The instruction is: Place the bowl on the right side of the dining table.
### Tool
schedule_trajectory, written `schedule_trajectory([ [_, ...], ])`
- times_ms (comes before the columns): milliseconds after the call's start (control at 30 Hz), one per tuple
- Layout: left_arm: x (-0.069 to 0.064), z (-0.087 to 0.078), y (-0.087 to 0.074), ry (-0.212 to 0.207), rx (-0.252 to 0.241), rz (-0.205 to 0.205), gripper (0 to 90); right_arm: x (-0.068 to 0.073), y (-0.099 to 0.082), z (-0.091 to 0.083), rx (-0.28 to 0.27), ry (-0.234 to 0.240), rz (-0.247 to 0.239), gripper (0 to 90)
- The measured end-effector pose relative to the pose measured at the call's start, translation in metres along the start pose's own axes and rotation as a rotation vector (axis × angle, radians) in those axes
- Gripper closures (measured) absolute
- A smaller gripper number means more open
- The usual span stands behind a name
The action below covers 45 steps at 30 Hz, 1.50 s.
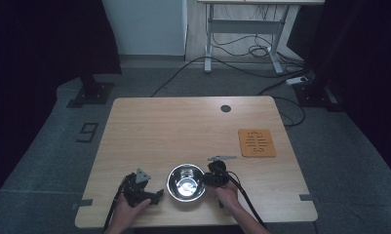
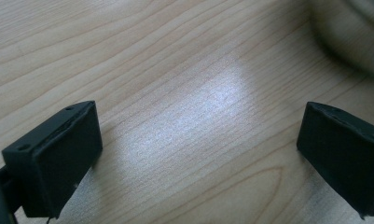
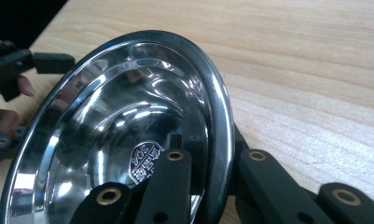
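Steel bowl (image 1: 185,182) near the front edge of the wooden worktop (image 1: 183,126), right gripper (image 3: 217,186) clamped on its rim, left gripper (image 2: 198,154) beside it, jaws apart over bare wood

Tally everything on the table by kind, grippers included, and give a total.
Steel bowl: 1
Orange mat: 1
Handheld grippers: 2, the left gripper open beside the bowl, the right gripper shut on the bowl's rim
Total: 4
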State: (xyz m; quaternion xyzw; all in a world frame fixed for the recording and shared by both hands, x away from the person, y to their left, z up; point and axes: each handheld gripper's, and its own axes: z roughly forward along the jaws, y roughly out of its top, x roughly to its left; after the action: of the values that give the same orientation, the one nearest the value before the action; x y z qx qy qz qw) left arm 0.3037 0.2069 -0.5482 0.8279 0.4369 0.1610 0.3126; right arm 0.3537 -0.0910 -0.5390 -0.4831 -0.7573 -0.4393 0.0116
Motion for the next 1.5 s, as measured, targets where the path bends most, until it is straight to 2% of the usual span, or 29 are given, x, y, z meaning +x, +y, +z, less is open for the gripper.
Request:
schedule_trajectory([
  [267, 0.000, 0.000, 0.000, -0.001, 0.000, 0.001, 0.0, -0.005, 0.006, -0.012, -0.038, 0.012, 0.018, 86.3],
  [600, 0.000, 0.000, 0.000, -0.003, -0.001, 0.002, 0.0, -0.012, 0.013, -0.034, -0.104, -0.006, 0.026, 86.4],
  [900, 0.000, 0.000, 0.000, -0.004, -0.001, 0.003, 0.0, -0.018, 0.016, -0.044, -0.125, -0.015, 0.027, 86.3],
  [1300, 0.000, 0.001, 0.001, -0.006, 0.000, 0.005, 0.0, -0.033, 0.022, -0.062, -0.172, -0.047, 0.042, 86.3],
  [1500, 0.000, 0.001, 0.001, -0.007, 0.000, 0.006, 0.0, -0.038, 0.024, -0.068, -0.192, -0.048, 0.059, 86.4],
])
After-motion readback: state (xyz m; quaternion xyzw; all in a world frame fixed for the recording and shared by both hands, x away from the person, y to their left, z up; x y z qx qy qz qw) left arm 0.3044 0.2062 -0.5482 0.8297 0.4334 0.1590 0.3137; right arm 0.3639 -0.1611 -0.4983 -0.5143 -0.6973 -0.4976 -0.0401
